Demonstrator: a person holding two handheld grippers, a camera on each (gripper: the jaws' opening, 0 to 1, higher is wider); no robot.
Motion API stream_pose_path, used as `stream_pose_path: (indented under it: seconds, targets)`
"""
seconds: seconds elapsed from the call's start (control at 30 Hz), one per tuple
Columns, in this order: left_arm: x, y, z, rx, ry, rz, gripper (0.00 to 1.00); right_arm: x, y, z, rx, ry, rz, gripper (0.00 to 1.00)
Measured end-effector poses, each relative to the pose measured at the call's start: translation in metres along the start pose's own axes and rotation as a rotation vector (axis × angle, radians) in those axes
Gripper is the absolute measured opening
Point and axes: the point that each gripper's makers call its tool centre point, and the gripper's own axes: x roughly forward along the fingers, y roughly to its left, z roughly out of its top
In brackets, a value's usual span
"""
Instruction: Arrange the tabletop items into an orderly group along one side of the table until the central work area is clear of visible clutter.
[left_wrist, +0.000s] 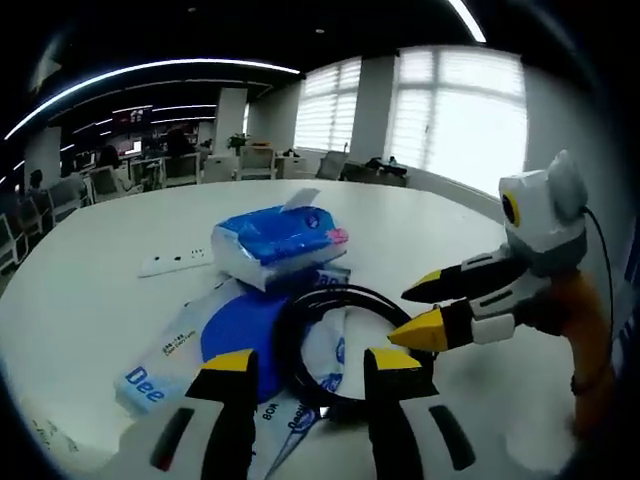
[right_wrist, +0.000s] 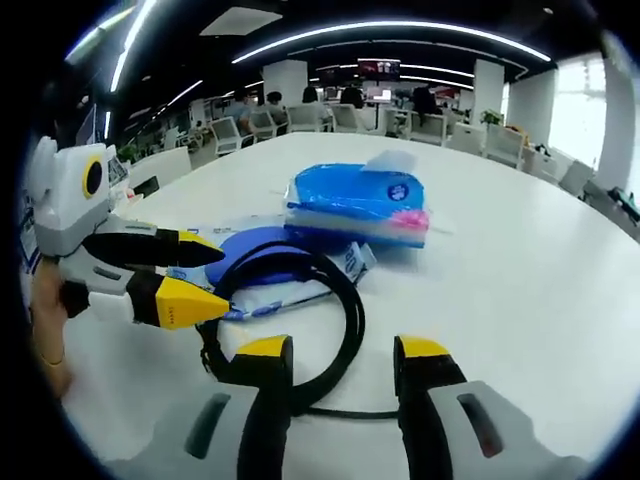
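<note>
Gripping nothing, your left claw (left_wrist: 308, 362) and right claw (right_wrist: 342, 350) gape at the cable coil (left_wrist: 345, 330); probably springy and light, so pinch one strand.

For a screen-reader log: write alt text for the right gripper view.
The right hand-held gripper is open over a coiled black cable on a white table, with the left hand-held gripper open at the left. Beyond the cable a blue tissue pack lies beside a blue-and-white plastic package.
</note>
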Motion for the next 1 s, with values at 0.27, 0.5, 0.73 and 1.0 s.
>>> stream_pose_path:
  seconds: [0.27,0.5,0.73,1.0]
  targets:
    - [0.007,0.004,-0.006,-0.071,-0.007,-0.010,0.38,0.008,0.003,-0.004,-0.009,0.015,-0.037,0.28]
    - [0.007,0.005,-0.009,-0.032,-0.006,0.009,0.28,0.009,0.007,-0.005,-0.004,0.017,-0.021,0.24]
    - [0.009,0.007,-0.011,0.075,-0.011,0.049,0.21,0.011,0.003,-0.008,0.015,0.027,-0.054,0.22]
    - [0.013,0.007,-0.009,0.127,-0.047,0.080,0.22,0.012,0.006,-0.006,-0.015,0.022,-0.077,0.18]
